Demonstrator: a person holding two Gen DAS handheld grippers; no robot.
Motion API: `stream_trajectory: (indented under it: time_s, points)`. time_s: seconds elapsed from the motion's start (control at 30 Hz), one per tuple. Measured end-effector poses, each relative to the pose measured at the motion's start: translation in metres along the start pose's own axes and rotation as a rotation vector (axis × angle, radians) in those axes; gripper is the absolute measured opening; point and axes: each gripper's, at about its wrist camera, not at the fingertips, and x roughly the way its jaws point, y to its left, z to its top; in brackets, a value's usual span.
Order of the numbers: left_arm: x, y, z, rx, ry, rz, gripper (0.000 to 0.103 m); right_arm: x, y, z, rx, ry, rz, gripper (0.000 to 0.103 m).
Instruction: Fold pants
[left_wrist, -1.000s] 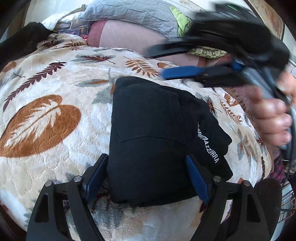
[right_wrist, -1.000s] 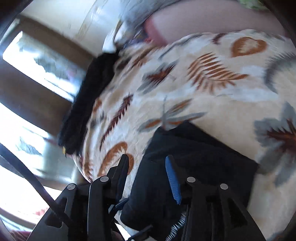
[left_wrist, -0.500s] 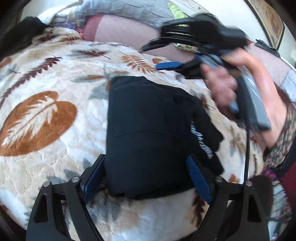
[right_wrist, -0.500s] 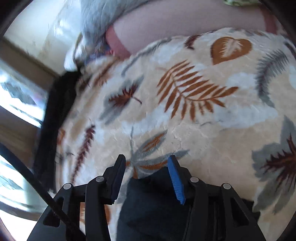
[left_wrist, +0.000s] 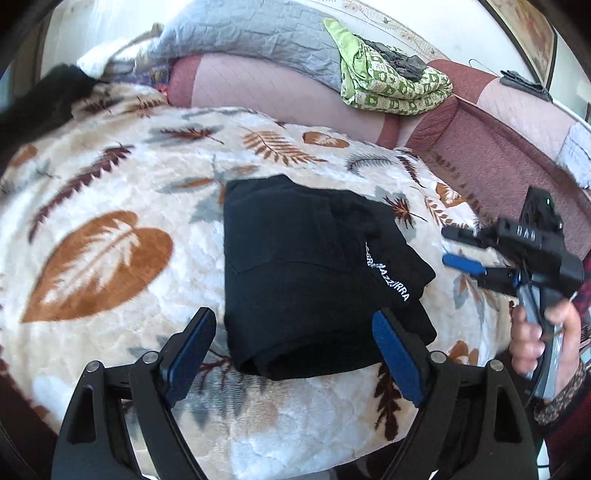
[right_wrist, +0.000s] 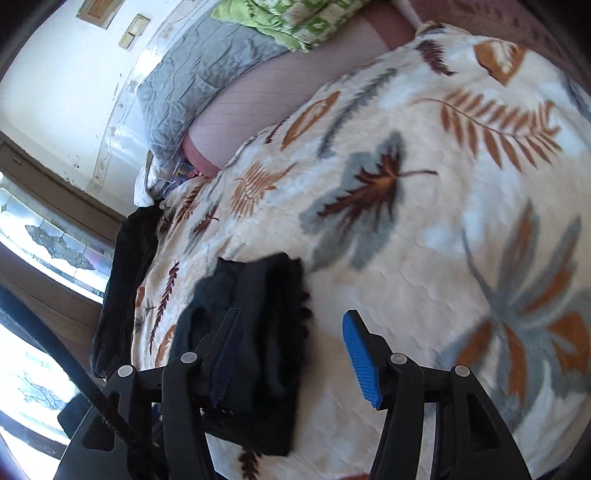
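— Two grippers, what are they doing?
— Left gripper (left_wrist: 291, 354) hovers spread wide at the near edge of the folded black pants (left_wrist: 314, 280), on the leaf-print blanket (left_wrist: 110, 206). Right gripper (right_wrist: 291, 354) (jaws just opening) grasps nothing, beside the pants.

Black pants (left_wrist: 303, 273) with white lettering, cream blanket (left_wrist: 110, 206) with rust, maroon and grey leaves, grey quilt (left_wrist: 251, 37), green-patterned cloth (left_wrist: 388, 85), blue-padded black tool (left_wrist: 295, 350).
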Motion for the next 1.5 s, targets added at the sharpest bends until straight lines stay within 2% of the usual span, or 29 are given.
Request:
stream_trajectory:
  time_s: [0.07,0.17,0.27,0.37,0.4,0.43,0.6,0.83,0.87,0.9,0.93,1.0,1.03,1.1,1.2,1.37,1.5]
  points:
    - [-0.006,-0.003,0.001,0.024,-0.007,0.035,0.086,0.001,-0.008,-0.007,0.005,-0.003,0.005,0.061]
    - [-0.017,-0.003,0.0,0.059,-0.014,0.107,0.086,0.01,-0.014,-0.013,0.023,0.004,0.061,0.061]
    - [-0.021,-0.004,-0.001,0.108,-0.003,0.239,0.086,0.024,-0.019,-0.02,0.054,0.026,0.118,0.061]
    - [-0.023,-0.011,-0.002,0.21,0.004,0.403,0.086,0.031,-0.015,-0.025,0.038,0.041,0.128,0.061]
    - [-0.021,-0.013,-0.002,0.241,0.012,0.447,0.086,0.031,-0.012,-0.025,0.026,0.043,0.129,0.062]
    - [-0.02,-0.015,-0.002,0.255,0.022,0.46,0.086,0.031,-0.01,-0.026,0.015,0.045,0.133,0.062]
    - [-0.016,-0.013,-0.002,0.239,0.077,0.43,0.086,0.034,-0.01,-0.031,0.006,0.054,0.122,0.064]
    - [-0.013,-0.006,-0.005,0.221,0.104,0.423,0.086,0.031,-0.006,-0.033,-0.02,0.024,0.074,0.061]
    - [-0.012,-0.004,-0.006,0.216,0.107,0.425,0.086,0.027,-0.004,-0.034,-0.028,-0.003,0.048,0.058]
    - [-0.011,-0.001,-0.006,0.207,0.113,0.422,0.086,0.022,-0.001,-0.034,-0.048,-0.036,0.022,0.045]
    - [-0.01,0.0,-0.006,0.201,0.118,0.417,0.086,0.017,0.004,-0.034,-0.081,-0.06,0.004,0.026]
    - [-0.009,0.003,-0.006,0.186,0.127,0.407,0.086,0.013,0.012,-0.034,-0.125,-0.066,0.002,0.011]
    - [-0.008,0.003,-0.006,0.184,0.128,0.406,0.086,0.015,0.017,-0.036,-0.151,-0.054,0.004,0.01]
    - [-0.007,0.003,-0.007,0.185,0.133,0.409,0.086,0.023,0.021,-0.04,-0.176,-0.024,-0.002,0.01]
    - [-0.005,0.006,-0.007,0.173,0.143,0.402,0.086,0.034,0.025,-0.048,-0.218,0.01,-0.06,0.01]
    - [-0.006,0.01,-0.005,0.145,0.149,0.375,0.086,0.038,0.017,-0.049,-0.192,0.035,-0.046,0.013]
    - [-0.017,0.023,0.011,0.052,0.124,0.236,0.086,0.032,0.013,-0.045,-0.164,0.026,-0.025,0.017]
